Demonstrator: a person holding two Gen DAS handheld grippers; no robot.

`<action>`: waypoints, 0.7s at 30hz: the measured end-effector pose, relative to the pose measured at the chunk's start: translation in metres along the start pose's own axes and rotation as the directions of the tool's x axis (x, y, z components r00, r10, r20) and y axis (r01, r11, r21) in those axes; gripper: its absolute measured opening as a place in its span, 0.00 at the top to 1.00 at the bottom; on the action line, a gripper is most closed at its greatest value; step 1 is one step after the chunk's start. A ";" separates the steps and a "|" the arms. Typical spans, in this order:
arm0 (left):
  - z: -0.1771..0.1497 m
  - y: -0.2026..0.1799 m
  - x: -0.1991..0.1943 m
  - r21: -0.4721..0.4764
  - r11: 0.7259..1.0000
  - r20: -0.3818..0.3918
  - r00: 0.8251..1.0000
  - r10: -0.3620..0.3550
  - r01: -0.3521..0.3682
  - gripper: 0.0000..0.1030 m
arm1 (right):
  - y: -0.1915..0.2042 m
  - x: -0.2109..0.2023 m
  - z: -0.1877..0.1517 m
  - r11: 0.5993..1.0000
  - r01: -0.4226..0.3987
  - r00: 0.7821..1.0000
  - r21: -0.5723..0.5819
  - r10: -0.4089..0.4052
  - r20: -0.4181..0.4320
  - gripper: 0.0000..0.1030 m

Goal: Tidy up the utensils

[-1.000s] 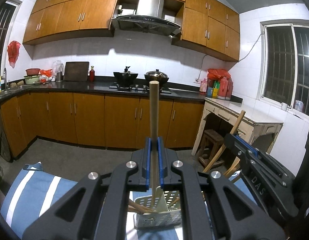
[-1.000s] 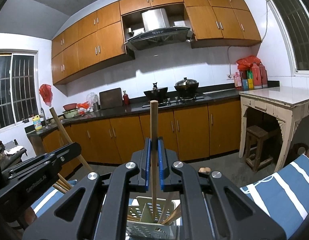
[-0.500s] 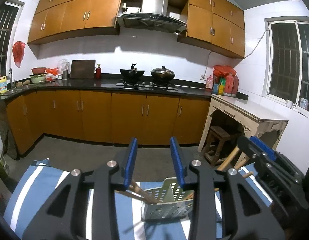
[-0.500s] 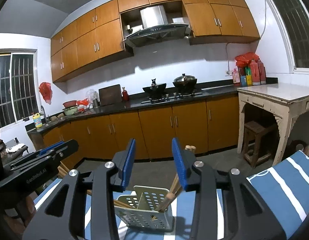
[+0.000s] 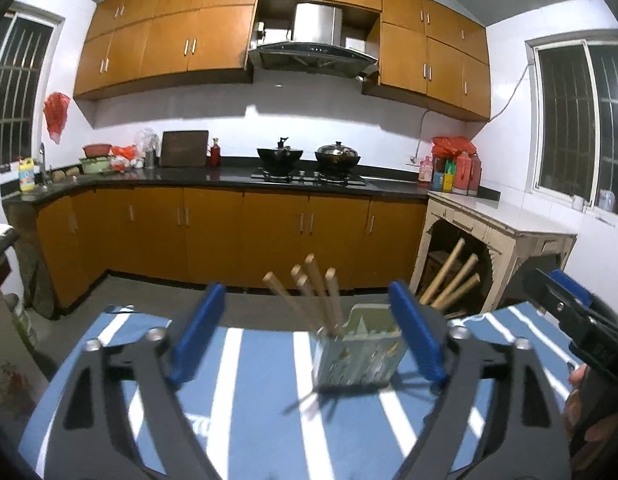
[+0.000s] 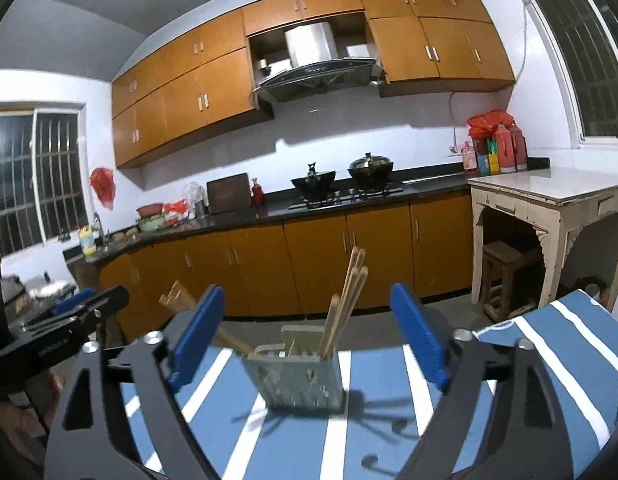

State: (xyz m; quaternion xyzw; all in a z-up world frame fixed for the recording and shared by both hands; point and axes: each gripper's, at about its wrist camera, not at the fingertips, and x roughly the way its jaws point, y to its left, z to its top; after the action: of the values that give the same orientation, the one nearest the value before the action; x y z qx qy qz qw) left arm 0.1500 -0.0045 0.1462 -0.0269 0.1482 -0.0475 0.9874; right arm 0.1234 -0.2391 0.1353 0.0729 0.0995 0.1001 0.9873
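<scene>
1. Released since the earlier frames: wooden sticks that were pinched upright between the blue pads of each gripper, now standing in the holder [image 5: 357,350] with the rest.
2. Pulled back from the holder too, both grippers, with more striped cloth [image 5: 265,392] showing in front of each than before.
3. Left gripper [image 5: 307,334]: jaws spread wide and opening, nothing pressed by the pads; only the holder seen ahead through the gap, well beyond the fingertips.
4. Right gripper [image 6: 307,334]: likewise wide and opening, pads bare, holder [image 6: 299,376] framed between them but untouched.
5. Holder: a pale perforated plastic box, upright on the blue-and-white cloth, split inside by a divider into compartments.
6. Contents, left view: a cluster of chopsticks [image 5: 309,292] leaning left out of the near compartment; a second bundle [image 5: 453,276] fanning right behind the right-hand pad.
7. Contents, right view: one bundle [image 6: 347,300] rising nearly upright and leaning slightly right; another [image 6: 177,298] slanting low to the left.
8. Partly hidden: lower ends of the left-slanting bundle behind the blue pad; exact stick count in each compartment hard to tell.
9. Cut off at frame edges: the other gripper in each view, dark and blurred, with fingers of a hand [image 5: 577,380] barely made out at the right edge.
</scene>
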 end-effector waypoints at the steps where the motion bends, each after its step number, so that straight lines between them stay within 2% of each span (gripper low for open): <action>1: -0.007 0.000 -0.008 0.007 1.000 0.003 1.000 0.002 -0.002 0.10 | 0.003 -0.004 -0.004 1.000 0.001 1.000 -0.014 -0.001 -0.001 0.07; 4: -0.024 0.002 -0.025 0.022 1.000 -0.002 1.000 0.011 -0.011 0.04 | 0.011 -0.018 -0.022 0.999 0.011 1.000 -0.047 -0.011 -0.014 0.02; 15: -0.098 0.010 -0.073 0.030 0.997 -0.008 0.997 0.076 -0.076 0.04 | 0.014 -0.046 -0.082 0.995 0.052 0.993 -0.083 -0.060 -0.098 0.02; 21: -0.122 0.015 -0.087 0.034 0.996 -0.028 0.996 0.087 -0.086 0.04 | 0.015 -0.067 -0.108 0.992 0.067 0.991 -0.105 -0.078 -0.109 0.02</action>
State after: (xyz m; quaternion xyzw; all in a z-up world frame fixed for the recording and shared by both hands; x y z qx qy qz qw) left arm 0.0324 0.0142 0.0538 -0.0034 0.1631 -0.0074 0.9866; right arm 0.0336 -0.2250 0.0456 0.0136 0.1525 0.0729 0.9855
